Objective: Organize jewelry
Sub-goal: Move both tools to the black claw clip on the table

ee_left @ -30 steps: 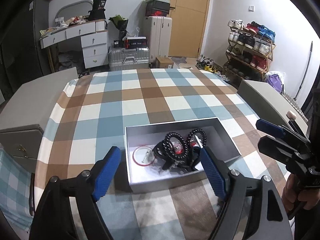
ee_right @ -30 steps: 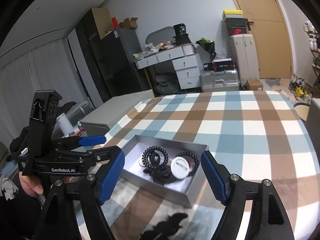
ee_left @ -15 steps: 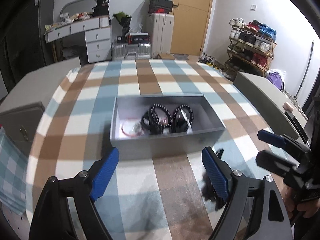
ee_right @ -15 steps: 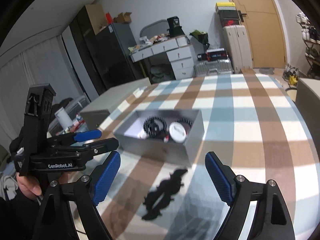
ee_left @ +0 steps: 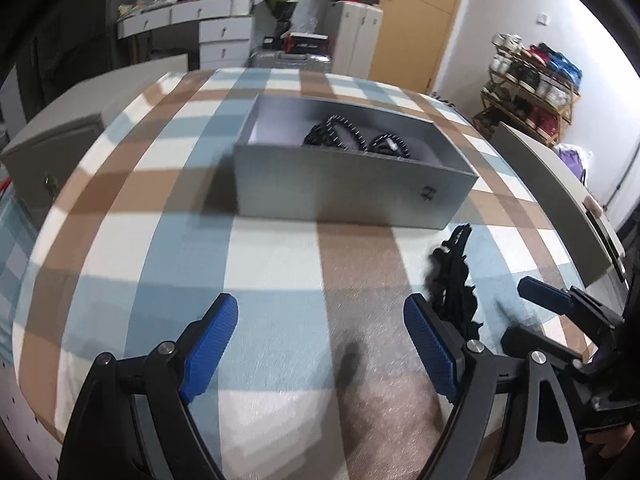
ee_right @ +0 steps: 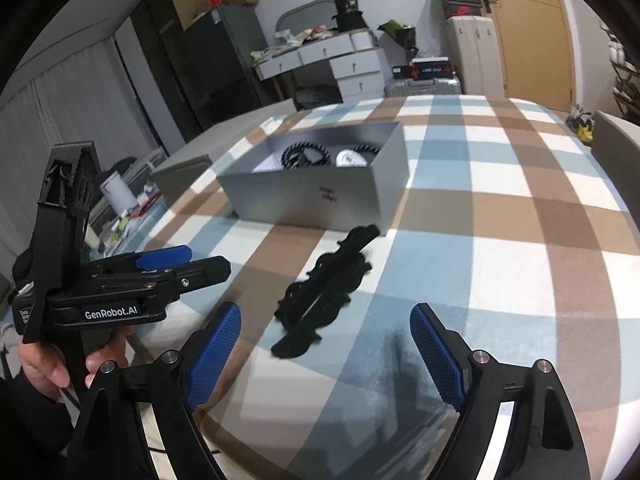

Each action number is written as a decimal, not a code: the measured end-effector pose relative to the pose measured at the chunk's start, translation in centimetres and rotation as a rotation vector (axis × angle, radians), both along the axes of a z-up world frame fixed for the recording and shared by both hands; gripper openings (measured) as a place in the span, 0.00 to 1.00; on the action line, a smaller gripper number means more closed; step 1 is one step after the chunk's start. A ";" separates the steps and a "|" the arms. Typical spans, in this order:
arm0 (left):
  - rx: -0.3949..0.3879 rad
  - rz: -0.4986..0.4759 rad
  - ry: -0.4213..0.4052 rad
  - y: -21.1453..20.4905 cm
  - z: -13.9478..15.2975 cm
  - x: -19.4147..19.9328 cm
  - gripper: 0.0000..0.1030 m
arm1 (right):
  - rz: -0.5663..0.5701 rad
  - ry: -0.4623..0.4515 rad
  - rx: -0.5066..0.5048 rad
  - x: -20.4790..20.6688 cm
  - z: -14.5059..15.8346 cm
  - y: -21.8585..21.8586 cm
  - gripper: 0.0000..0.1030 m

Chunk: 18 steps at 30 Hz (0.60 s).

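A grey box (ee_left: 352, 184) sat in the upper middle of the left wrist view on a table covered with a checked cloth (ee_left: 272, 268), its near wall facing the camera and its open top showing black coiled bands (ee_left: 334, 136) toward the right half, with a white round piece (ee_right: 352, 159) beside them in the right wrist view. The box's left end held bare pale floor. A black frilly hair clip (ee_right: 326, 292) lay flat on the cloth in front of the box, its far tip close to the box's near right corner but, as far as could be told, not touching it. The left gripper (ee_left: 320, 344) hovered low in the frame with its blue pads wide apart and nothing between them; the clip (ee_left: 454, 280) lay just past its right pad. The right gripper (ee_right: 326, 354) was likewise spread wide and empty, with the clip's near end between and just beyond its pads. In the right wrist view the other gripper stood at the left edge, held by a hand (ee_right: 44, 364). Open cloth stretched to the right of the clip and box, out to the rounded table edge at far right.
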State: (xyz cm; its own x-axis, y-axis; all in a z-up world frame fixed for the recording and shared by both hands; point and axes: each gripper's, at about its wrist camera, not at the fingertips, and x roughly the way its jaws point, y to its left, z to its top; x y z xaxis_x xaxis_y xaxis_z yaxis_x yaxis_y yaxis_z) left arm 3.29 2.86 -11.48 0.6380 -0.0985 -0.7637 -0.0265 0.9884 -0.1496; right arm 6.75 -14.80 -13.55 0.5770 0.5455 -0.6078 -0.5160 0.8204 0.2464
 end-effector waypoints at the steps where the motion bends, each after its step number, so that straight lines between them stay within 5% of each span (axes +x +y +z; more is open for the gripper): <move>1: -0.003 0.001 0.004 0.0 -0.1 -0.2 0.80 | 0.008 0.000 -0.009 0.0 -0.2 0.3 0.83; 13: -0.010 0.011 0.018 1.1 -0.6 -1.6 0.80 | 0.080 -0.050 -0.202 -1.1 -1.0 4.4 0.62; 18: -0.011 0.014 0.021 1.4 -0.8 -1.7 0.80 | 0.057 -0.037 -0.256 -0.8 -1.7 4.8 0.37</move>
